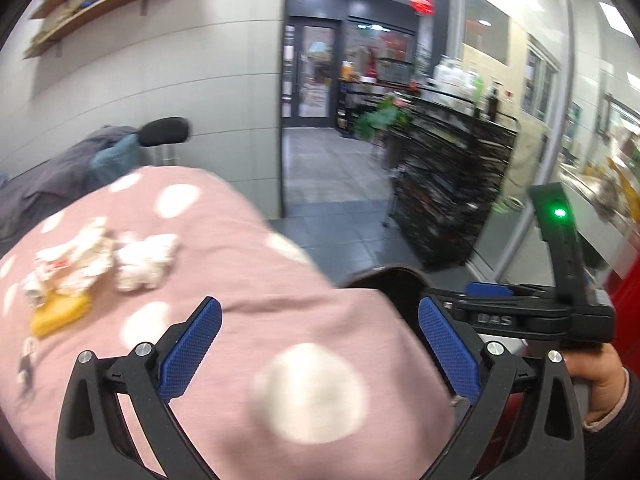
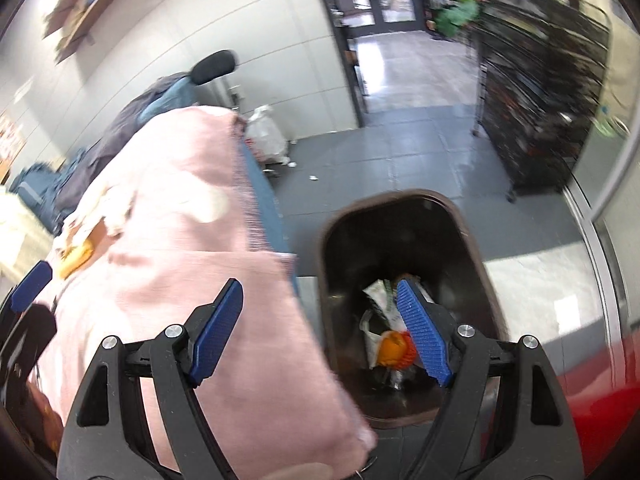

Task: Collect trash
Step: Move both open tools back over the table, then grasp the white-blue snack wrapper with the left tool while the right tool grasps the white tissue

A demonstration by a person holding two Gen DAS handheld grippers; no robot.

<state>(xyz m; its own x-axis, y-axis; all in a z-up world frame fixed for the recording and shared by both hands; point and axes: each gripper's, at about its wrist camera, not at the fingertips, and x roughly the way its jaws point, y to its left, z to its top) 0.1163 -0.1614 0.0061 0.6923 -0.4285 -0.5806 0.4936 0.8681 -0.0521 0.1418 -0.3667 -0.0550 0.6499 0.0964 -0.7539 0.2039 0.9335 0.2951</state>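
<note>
Plainly, the biggest thing there was the pink cloth with white dots [image 1: 248, 280], draped over some surface I could not identify, its near part cut off by the frame. The left wrist view showed its top; the right wrist view showed its side hanging down, with a blue layer [image 2: 264, 204] under it. Next came the dark brown bin [image 2: 404, 216] on the grey floor just beside that cloth. From the left wrist only a sliver of its rim [image 1: 384, 276] peeked past the cloth; the right wrist view looked into it, where a white and green wrapper [image 2: 380, 300] and something orange [image 2: 394, 348] lay, partly hidden behind a blue pad. On the cloth, well apart from the bin, sat crumpled white paper trash [image 1: 144, 260] and a yellow piece [image 1: 60, 312], both blurred. The left tool [image 1: 318, 344] was spread as wide as it goes over the cloth, nothing between its pads. The right tool [image 2: 320, 332] was also spread and empty, above the bin's edge. Only the left view showed the hand [image 1: 600, 380] gripping the right tool's handle.
</note>
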